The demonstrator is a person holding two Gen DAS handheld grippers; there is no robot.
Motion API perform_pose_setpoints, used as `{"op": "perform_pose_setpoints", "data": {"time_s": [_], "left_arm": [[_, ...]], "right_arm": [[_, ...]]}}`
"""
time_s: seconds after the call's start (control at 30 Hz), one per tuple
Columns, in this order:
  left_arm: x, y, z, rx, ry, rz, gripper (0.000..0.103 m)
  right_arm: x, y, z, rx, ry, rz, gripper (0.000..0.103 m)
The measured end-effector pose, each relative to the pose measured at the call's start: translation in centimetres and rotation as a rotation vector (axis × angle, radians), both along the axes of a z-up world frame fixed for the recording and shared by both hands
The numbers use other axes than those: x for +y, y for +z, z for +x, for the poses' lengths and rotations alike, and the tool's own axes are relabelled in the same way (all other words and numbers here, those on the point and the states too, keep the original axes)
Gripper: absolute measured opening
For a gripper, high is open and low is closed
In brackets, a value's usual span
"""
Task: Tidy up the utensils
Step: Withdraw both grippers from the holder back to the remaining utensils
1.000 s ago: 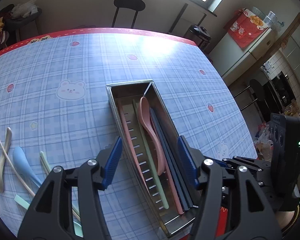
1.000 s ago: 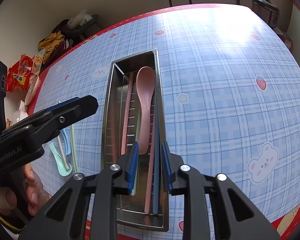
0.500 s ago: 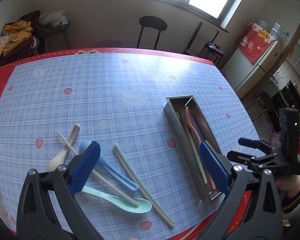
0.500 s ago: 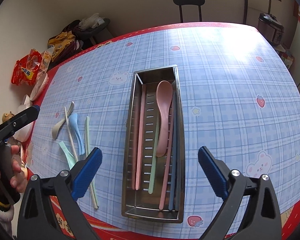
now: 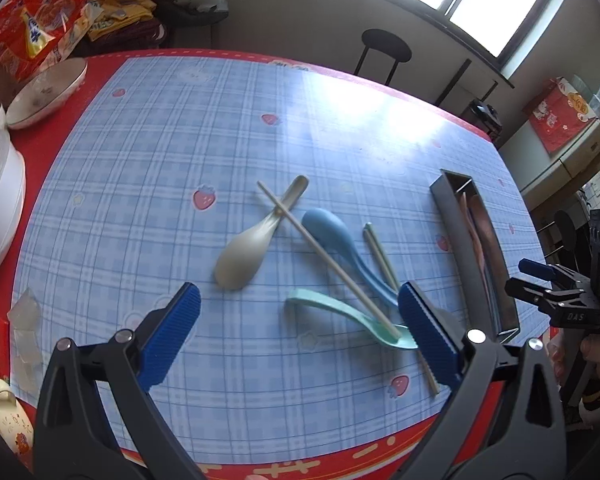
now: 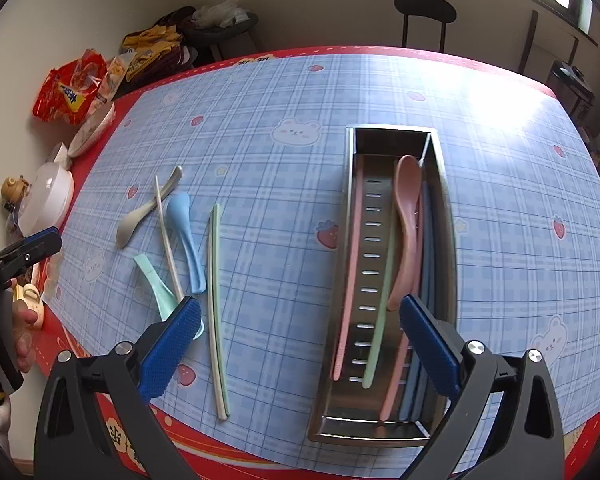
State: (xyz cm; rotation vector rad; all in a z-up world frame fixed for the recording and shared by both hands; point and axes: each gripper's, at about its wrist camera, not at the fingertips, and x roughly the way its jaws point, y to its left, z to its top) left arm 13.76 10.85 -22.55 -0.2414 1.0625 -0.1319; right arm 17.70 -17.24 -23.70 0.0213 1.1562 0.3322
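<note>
Two tools hover above the blue-checked tabletop (image 5: pixel 148 168), each with its blue-padded jaws spread wide and nothing between them. Ahead of the left tool (image 5: pixel 300 330), in its own view, lies a loose cluster of plastic utensils: a beige spoon (image 5: pixel 248 248) just beyond the left finger, a single beige chopstick (image 5: pixel 324 260) crossing over that spoon's handle and running back toward the right finger, a blue spoon (image 5: pixel 340 248) just to the right of the chopstick, and a mint-green spoon (image 5: pixel 352 316) nearest the tool, its bowl touching the chopstick's near end beside the right finger. A pale green chopstick (image 5: pixel 380 256) lies to the right of the blue spoon. Farther right stands the long stainless-steel utensil tray (image 5: pixel 460 248), and beyond it the right tool shows at the frame edge. From the right tool (image 6: pixel 300 336), the steel tray (image 6: pixel 352 240) sits ahead of the right finger and holds a pink spoon (image 6: pixel 408 232), pink chopsticks (image 6: pixel 350 292), a light green chopstick (image 6: pixel 380 320) and blue chopsticks (image 6: pixel 430 248), all lying lengthwise. The loose utensils lie ahead of and beyond the left finger, the pale green chopstick closest to the tray but well apart from it. White bowls (image 5: pixel 44 88) and red snack packets (image 5: pixel 28 28) crowd the tabletop's far left edge.
</note>
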Motion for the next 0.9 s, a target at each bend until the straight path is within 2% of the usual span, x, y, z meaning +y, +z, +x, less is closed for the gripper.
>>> {"op": "perform_pose_setpoints", "data": {"time_s": [0.13,0.2,0.4,0.5,0.73,0.9], "left_arm": [[1.8,-1.4,-0.3,0.031,0.029,0.015,0.098],[2.3,-1.7,-0.2,0.031,0.035,0.04,0.098],[4.2,-2.2,-0.1,0.007,0.044,0.051,0.097],[5.1,-2.6,0.0,0.012,0.052,0.054,0.097],[5.7,-3.6,-0.5,0.023,0.052,0.041,0.097],[5.3,-4.0,-0.2,0.027,0.048,0.03,0.097]], "right_arm": [[2.9,-1.4,0.2,0.018,0.046,-0.036,0.096],[4.4,-2.2,0.3,0.02,0.082,-0.079,0.083],[7.7,-5.1,0.6,0.048,0.166,-0.176,0.061],[8.5,-6.1,0.5,0.065,0.186,-0.194,0.054],[8.7,-7.3,0.5,0.102,0.181,-0.192,0.05],[9.4,-7.7,0.4,0.089,0.208,-0.22,0.047]]}}
